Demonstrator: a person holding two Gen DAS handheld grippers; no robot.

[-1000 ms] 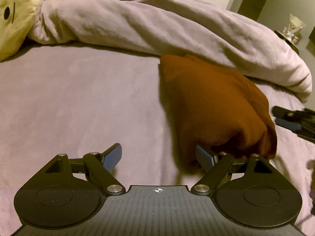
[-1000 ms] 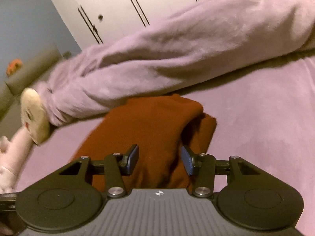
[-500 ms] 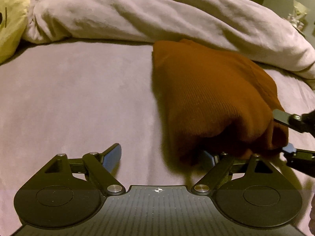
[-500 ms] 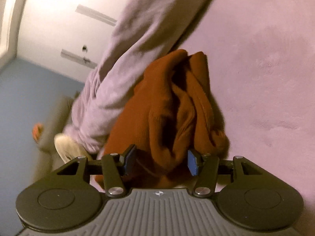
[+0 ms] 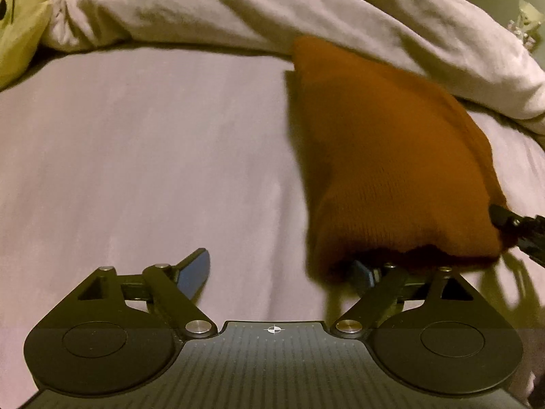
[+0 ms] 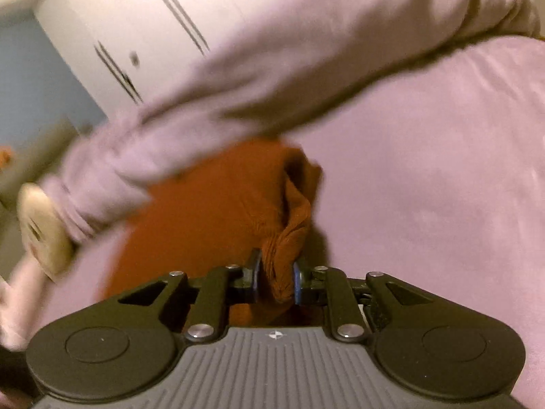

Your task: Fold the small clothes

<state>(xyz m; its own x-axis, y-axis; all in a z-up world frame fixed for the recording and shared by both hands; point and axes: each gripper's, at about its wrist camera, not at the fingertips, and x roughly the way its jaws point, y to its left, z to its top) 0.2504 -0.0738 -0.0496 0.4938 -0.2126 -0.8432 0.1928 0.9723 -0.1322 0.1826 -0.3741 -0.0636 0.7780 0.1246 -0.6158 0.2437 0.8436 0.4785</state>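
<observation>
A folded rust-brown knit garment [image 5: 391, 156] lies on the lilac bed sheet [image 5: 153, 156], its far end against the duvet. My left gripper [image 5: 279, 272] is open; its right finger sits under the garment's near left corner, its left finger on bare sheet. My right gripper [image 6: 276, 281] is shut on a bunched corner of the garment [image 6: 218, 225]. It also shows at the right edge of the left wrist view [image 5: 521, 231], at the garment's near right corner.
A rolled lilac duvet [image 5: 272, 10] runs across the back of the bed. A yellow plush toy [image 5: 17, 24] lies at the far left. White wardrobe doors [image 6: 163, 17] stand behind the bed. The sheet [image 6: 442, 170] extends right of the garment.
My right gripper has closed on the garment's corner and rolled back level. My left gripper has slid its right finger further under the near left corner.
</observation>
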